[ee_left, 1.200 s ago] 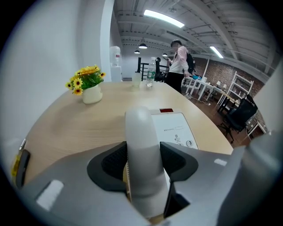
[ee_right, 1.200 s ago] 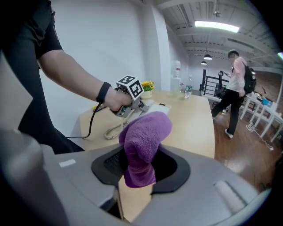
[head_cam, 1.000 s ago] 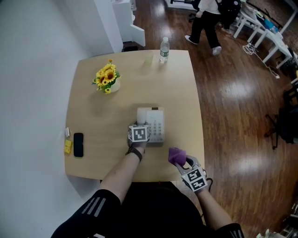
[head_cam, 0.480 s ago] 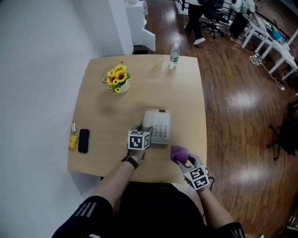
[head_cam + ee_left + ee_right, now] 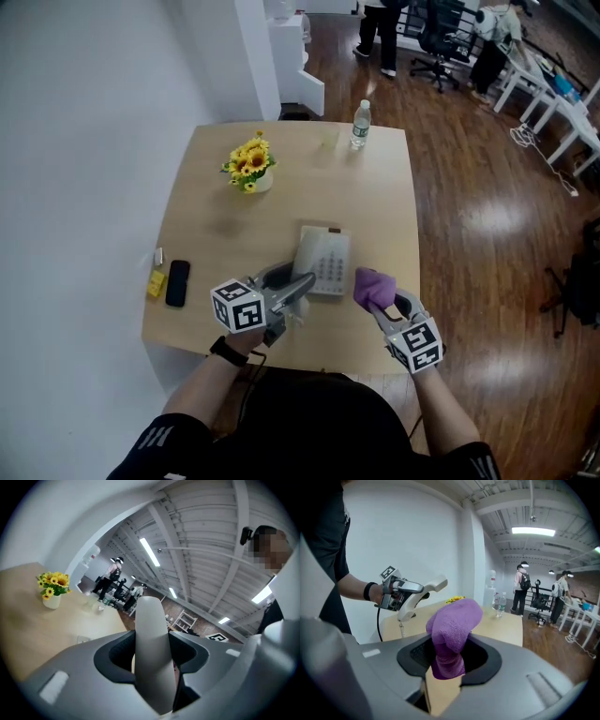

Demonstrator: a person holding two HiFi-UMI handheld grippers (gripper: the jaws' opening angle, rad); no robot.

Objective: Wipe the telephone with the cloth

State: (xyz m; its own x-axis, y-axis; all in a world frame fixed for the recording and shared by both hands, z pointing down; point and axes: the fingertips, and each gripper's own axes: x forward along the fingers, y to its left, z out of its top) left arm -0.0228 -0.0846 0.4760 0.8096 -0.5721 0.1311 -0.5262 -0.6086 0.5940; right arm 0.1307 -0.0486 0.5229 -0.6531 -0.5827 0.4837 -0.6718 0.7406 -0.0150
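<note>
Your left gripper (image 5: 279, 298) is clenched on the handset (image 5: 152, 658) and holds it clear of the telephone base (image 5: 326, 261). The base sits flat near mid-worktop (image 5: 375, 206), keypad up. Your right gripper (image 5: 386, 305) is clamped on the cloth (image 5: 452, 630), a purple wad bulging past the jaws, just right of the base & off the surface.

Step in hand, I'd say: wipe the handset w/ the cloth. Hold the left steady, bring the cloth's fat end onto the handset's long back & stroke end to end. Don't tug: the coiled cord (image 5: 401, 629) dangles below the handset & could prob. drag the base.

- **Handset:** smooth pale plastic, a narrow rounded bar. Likely slippery, so go light on pressure.
- **Cloth:** soft looped pile, folds easily. Enough sticks out to pad the jaws from the plastic.
- **Base:** off-white, rectangular, w/ rows of small keys that may catch lint.
</note>
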